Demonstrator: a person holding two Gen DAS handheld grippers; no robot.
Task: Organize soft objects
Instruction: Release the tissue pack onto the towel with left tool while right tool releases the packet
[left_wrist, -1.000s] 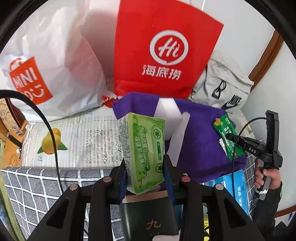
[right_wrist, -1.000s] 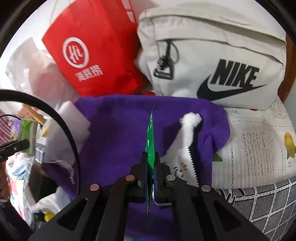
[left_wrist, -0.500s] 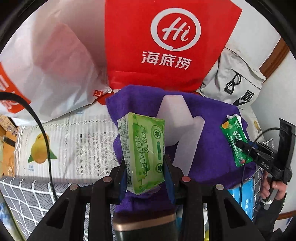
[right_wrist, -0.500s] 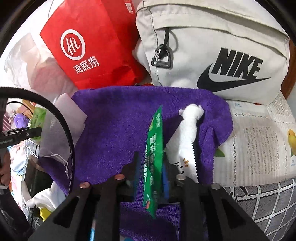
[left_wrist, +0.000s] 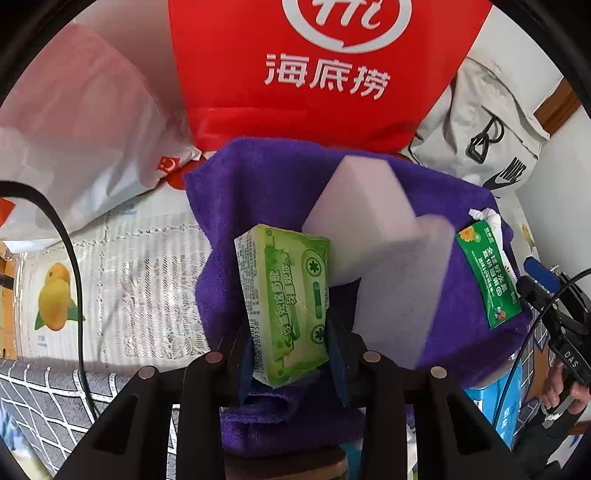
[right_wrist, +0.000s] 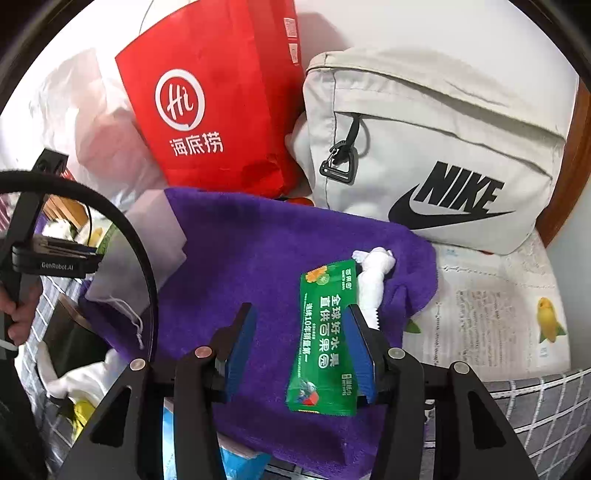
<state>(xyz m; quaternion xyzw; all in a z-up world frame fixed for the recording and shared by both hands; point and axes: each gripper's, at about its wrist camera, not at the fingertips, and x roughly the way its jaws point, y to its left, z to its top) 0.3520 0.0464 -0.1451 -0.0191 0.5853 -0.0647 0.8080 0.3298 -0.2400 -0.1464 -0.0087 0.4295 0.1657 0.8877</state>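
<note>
My left gripper (left_wrist: 290, 338) is shut on a light green tissue pack (left_wrist: 286, 306) and holds it upright over the near edge of a purple towel (left_wrist: 251, 192). My right gripper (right_wrist: 301, 349) is open over the same towel (right_wrist: 258, 258). A dark green wet-wipe sachet (right_wrist: 325, 339) lies flat on the towel between its fingers, close to the right one; it also shows in the left wrist view (left_wrist: 487, 275). A white rolled cloth (right_wrist: 373, 273) lies just beyond the sachet. A translucent white pouch (left_wrist: 373, 236) lies on the towel's left part.
A red paper bag (left_wrist: 317, 74) and a grey Nike bag (right_wrist: 436, 147) stand behind the towel. A white plastic bag (left_wrist: 85, 140) is at the back left. A fruit-print cloth (left_wrist: 110, 280) and a grey checked cover (right_wrist: 535, 406) lie around the towel. A blue box (left_wrist: 513, 402) sits beneath the towel's near corner.
My right gripper has opened and the green sachet has dropped flat onto the towel. My left gripper has moved forward over the towel with the tissue pack still held.
</note>
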